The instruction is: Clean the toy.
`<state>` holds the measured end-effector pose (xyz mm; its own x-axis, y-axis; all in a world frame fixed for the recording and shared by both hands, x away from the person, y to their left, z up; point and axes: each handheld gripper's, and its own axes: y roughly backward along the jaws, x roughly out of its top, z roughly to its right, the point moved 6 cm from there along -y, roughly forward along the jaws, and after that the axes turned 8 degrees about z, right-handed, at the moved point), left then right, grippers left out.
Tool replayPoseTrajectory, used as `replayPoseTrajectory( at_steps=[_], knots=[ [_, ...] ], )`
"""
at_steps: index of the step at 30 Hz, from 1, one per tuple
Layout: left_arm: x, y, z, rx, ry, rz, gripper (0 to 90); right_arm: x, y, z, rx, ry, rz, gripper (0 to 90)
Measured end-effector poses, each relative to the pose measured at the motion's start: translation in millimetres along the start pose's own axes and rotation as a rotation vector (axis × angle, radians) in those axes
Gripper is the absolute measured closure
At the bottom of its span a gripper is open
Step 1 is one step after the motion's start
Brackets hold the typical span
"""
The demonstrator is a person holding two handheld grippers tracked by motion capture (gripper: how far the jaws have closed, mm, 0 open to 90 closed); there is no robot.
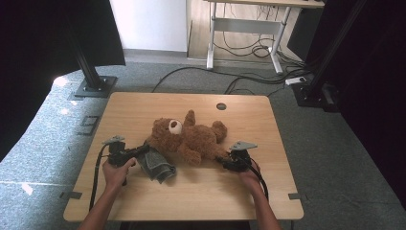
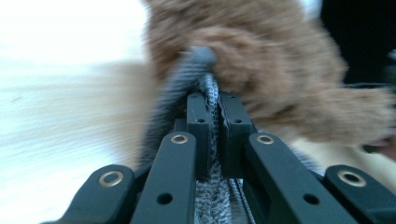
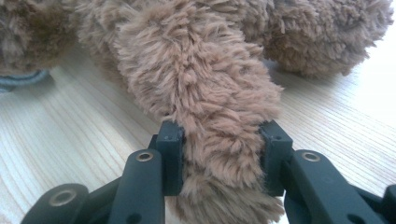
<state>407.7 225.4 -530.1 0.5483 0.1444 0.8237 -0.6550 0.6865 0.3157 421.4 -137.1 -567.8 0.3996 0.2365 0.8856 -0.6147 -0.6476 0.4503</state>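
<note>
On the left of the high view, the left gripper (image 1: 143, 150) is held by the person's left hand (image 1: 116, 171) low over the wooden bench (image 1: 143, 108). Its jaws are pressed together on a fold of the grey knitted garment (image 1: 156, 164), which is bunched on the bench just beside the head of the teddy bear (image 1: 189, 138). In the left gripper view the left gripper (image 2: 213, 109) is seen with the grey knit (image 2: 211, 98) pinched between the pads, the cloth running forward against the brown fur (image 2: 261, 56) directly ahead of the jaw tips.

The teddy bear is laid on its back near the middle of the bench, head toward the left, limbs spread.

On the right, the right gripper (image 1: 221, 160) is held by the right hand (image 1: 249, 178) at the bear's near leg. In the right gripper view the right gripper (image 3: 222, 140) is clamped on that furry leg (image 3: 205, 93), one pad on each side, with the limb filling the gap and the rest of the bear lying beyond the tips on the bench (image 3: 70, 126).
</note>
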Motion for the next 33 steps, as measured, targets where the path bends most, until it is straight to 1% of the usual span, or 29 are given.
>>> replayPoseTrajectory(
  at_steps=[2,3,5,6,7,10,11,12,13,15,17,19,20,21,22,23,24,27,29,31,33],
  knots=[
    [4.5,0.6,16.3,-0.065,-0.03,-0.002,84.4,-0.2,-0.2,-0.7,0.006,-0.002,0.0,61.6],
    [6.8,-0.6,26.6,-0.099,-0.052,-0.004,84.3,0.0,-0.6,-1.0,0.009,-0.001,0.003,61.7],
    [9.8,-4.0,40.1,-0.15,-0.082,-0.002,84.3,0.5,-1.6,-1.9,0.012,-0.003,0.003,61.9],
    [11.9,-8.1,47.8,-0.165,-0.106,-0.005,84.3,0.7,-1.8,-2.3,0.013,-0.003,0.002,62.0],
    [13.9,-11.8,52.5,-0.172,-0.116,-0.005,84.3,0.9,-2.0,-3.0,0.017,-0.004,0.002,62.2],
    [19.8,-23.9,62.0,-0.194,-0.123,0.0,84.3,1.1,-1.9,-3.8,0.024,0.0,0.001,62.4],
    [21.7,-30.2,66.7,-0.215,-0.124,-0.002,84.3,1.0,-1.9,-3.8,0.025,-0.002,0.0,62.5],
    [22.5,-34.2,69.9,-0.228,-0.125,-0.008,84.2,1.0,-1.9,-3.9,0.025,-0.002,0.0,62.5],
    [23.3,-41.2,75.4,-0.239,-0.137,-0.016,84.2,1.0,-2.0,-4.0,0.025,-0.001,0.0,62.5],
    [23.3,-51.0,82.9,-0.25,-0.143,-0.033,84.1,1.1,-2.5,-4.2,0.027,0.0,0.001,62.6],
    [22.9,-63.5,89.0,-0.234,-0.159,-0.054,84.0,1.1,-2.9,-4.4,0.029,0.003,0.002,62.7],
    [22.3,-73.6,88.8,-0.225,-0.136,-0.069,83.9,1.2,-2.9,-4.9,0.032,0.005,0.001,62.8],
    [21.3,-77.2,87.9,-0.222,-0.131,-0.08,83.8,1.1,-3.1,-5.2,0.033,0.005,0.002,62.8],
    [18.3,-83.3,84.7,-0.212,-0.126,-0.107,83.7,1.0,-3.0,-5.5,0.034,0.006,0.0,62.8],
    [16.7,-85.5,82.5,-0.202,-0.127,-0.117,83.6,0.9,-3.2,-6.1,0.037,0.011,0.0,62.8],
    [15.0,-87.0,79.3,-0.184,-0.132,-0.128,83.6,0.8,-3.5,-6.5,0.039,0.015,0.002,62.8],
    [14.0,-86.7,76.0,-0.168,-0.137,-0.131,83.6,0.8,-3.5,-7.0,0.04,0.018,0.0,62.8],
    [14.4,-80.2,66.7,-0.147,-0.123,-0.11,83.8,1.5,-3.3,-7.9,0.047,0.023,0.002,62.9],
    [15.2,-73.2,59.6,-0.139,-0.109,-0.093,83.9,1.4,-2.8,-7.9,0.05,0.022,-0.001,62.9],
    [14.8,-68.0,54.9,-0.138,-0.102,-0.089,84.0,1.3,-2.6,-8.5,0.056,0.024,0.0,62.9],
    [14.7,-63.3,51.2,-0.133,-0.107,-0.086,84.0,1.2,-2.6,-9.2,0.058,0.028,0.001,62.9]
  ],
)
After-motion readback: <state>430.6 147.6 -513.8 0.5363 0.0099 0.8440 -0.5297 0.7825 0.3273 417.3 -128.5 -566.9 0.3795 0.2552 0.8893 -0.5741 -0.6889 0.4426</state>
